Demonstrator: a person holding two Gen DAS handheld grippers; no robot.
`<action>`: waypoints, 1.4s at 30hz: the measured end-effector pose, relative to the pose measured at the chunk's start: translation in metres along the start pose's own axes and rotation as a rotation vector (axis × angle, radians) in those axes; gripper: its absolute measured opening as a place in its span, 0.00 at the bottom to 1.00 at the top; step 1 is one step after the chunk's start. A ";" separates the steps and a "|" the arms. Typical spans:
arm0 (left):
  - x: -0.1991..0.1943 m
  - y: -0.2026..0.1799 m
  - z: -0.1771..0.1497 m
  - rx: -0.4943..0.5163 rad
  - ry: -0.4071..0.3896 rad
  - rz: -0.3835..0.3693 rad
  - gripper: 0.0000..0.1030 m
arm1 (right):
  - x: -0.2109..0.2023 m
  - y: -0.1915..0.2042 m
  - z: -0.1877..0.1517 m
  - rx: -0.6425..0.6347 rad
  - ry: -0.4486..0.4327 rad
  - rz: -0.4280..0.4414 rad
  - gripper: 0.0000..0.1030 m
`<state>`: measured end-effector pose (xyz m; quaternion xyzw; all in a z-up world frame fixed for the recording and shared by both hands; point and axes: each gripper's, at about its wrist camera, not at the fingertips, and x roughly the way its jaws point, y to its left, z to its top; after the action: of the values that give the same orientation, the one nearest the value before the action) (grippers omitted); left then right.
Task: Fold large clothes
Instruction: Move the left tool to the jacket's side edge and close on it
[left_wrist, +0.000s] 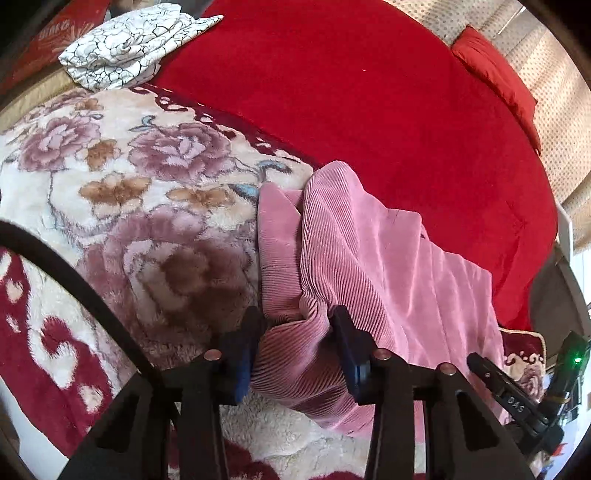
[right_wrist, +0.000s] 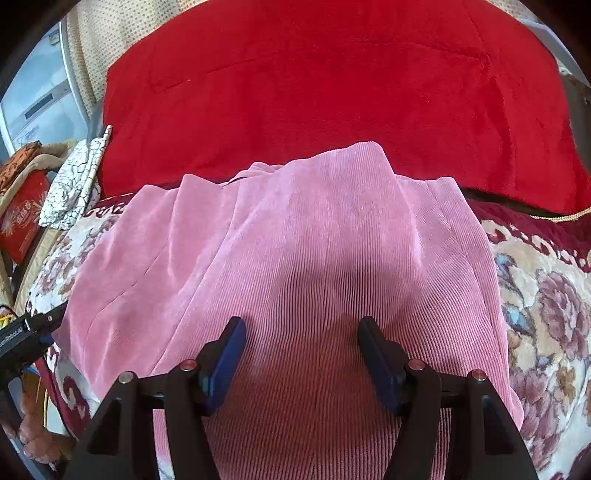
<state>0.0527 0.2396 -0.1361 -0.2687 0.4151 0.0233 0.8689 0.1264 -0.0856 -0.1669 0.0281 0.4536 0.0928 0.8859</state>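
A red bedspread (left_wrist: 369, 110) covers the far half of the bed, a floral plush blanket (left_wrist: 110, 184) the near half. The pink corduroy garment (right_wrist: 295, 240) lies across the blanket. The left gripper (left_wrist: 297, 321) pinches a bunched fold at its edge; the right gripper (right_wrist: 301, 328) hovers over it, jaws wide, holding nothing.

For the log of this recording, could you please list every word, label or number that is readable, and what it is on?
"DAS" on the other black tongs' body.
"enRobot.AI", cut off at the frame edge, on the other tongs' body.
White print on the red box: too blurred to read.
Pink garment: no text visible.
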 end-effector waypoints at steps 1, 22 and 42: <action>0.000 0.002 -0.001 -0.012 0.000 0.010 0.54 | -0.001 0.000 0.000 -0.002 -0.001 0.002 0.65; -0.008 0.020 -0.025 -0.140 -0.033 -0.029 0.88 | 0.001 -0.002 -0.001 -0.011 -0.003 0.012 0.65; 0.019 -0.004 -0.010 -0.161 -0.037 -0.108 0.45 | 0.001 -0.005 -0.002 -0.013 -0.015 0.021 0.65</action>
<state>0.0589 0.2284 -0.1532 -0.3589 0.3807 0.0148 0.8521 0.1257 -0.0901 -0.1693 0.0281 0.4462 0.1049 0.8883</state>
